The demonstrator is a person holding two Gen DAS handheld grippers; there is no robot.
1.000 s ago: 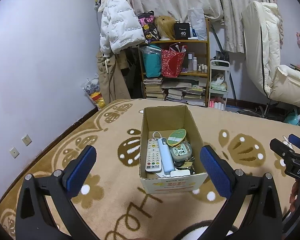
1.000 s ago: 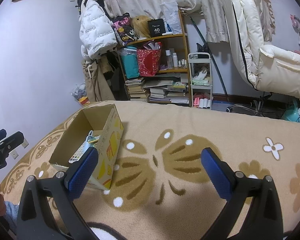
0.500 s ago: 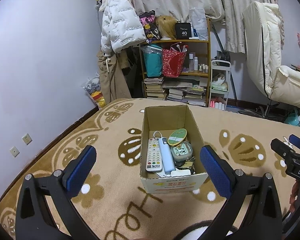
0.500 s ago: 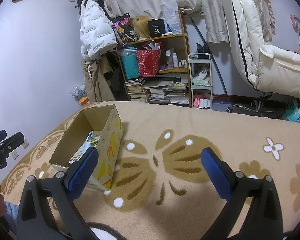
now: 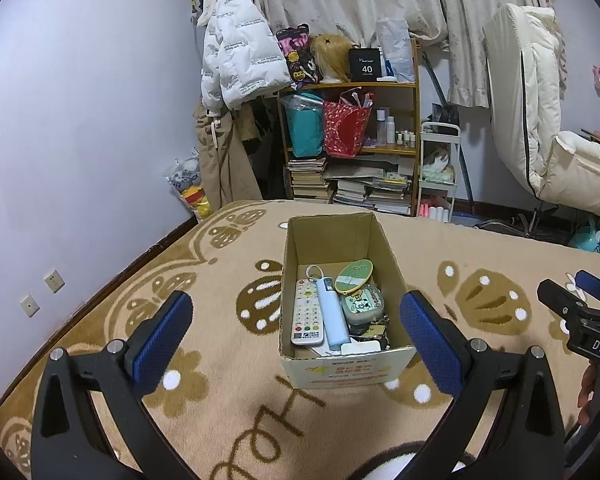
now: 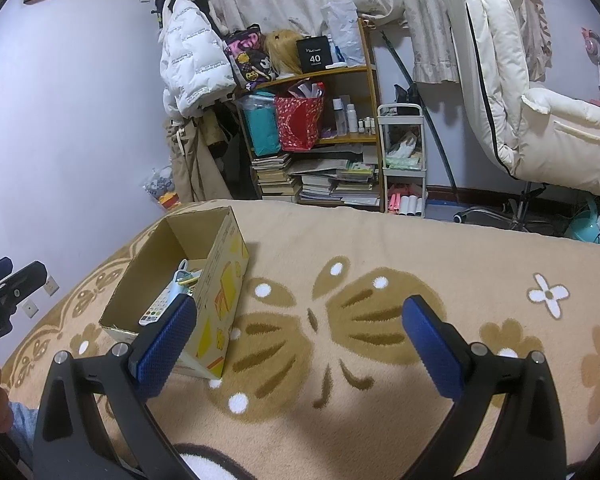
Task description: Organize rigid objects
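Here, from my remote seat, the left gripper hangs spread wide and empty over a tan patterned carpet, its blue pads flanking an open cardboard box that sits on the carpet just ahead. Behind the box, a wooden bookshelf crammed with stacked books, a red gift bag and a teal bag stands against the far wall, with a white puffer jacket hanging to its left and a cream recliner chair off to the right; nothing lies between my left gripper and the box. Inside, a white remote control and a pale blue bar-shaped device lie side by side, their long axes running from the near wall toward the far one, parallel to the box's long sides. A green oval case sits tilted toward the far right, and a small grey-green tin lies just beside the blue device. The box's own long axis points away from me toward the bookshelf. The right gripper is likewise spread and holding nothing, aimed at bare carpet, with the box off to its left, partly hidden behind its left pad.
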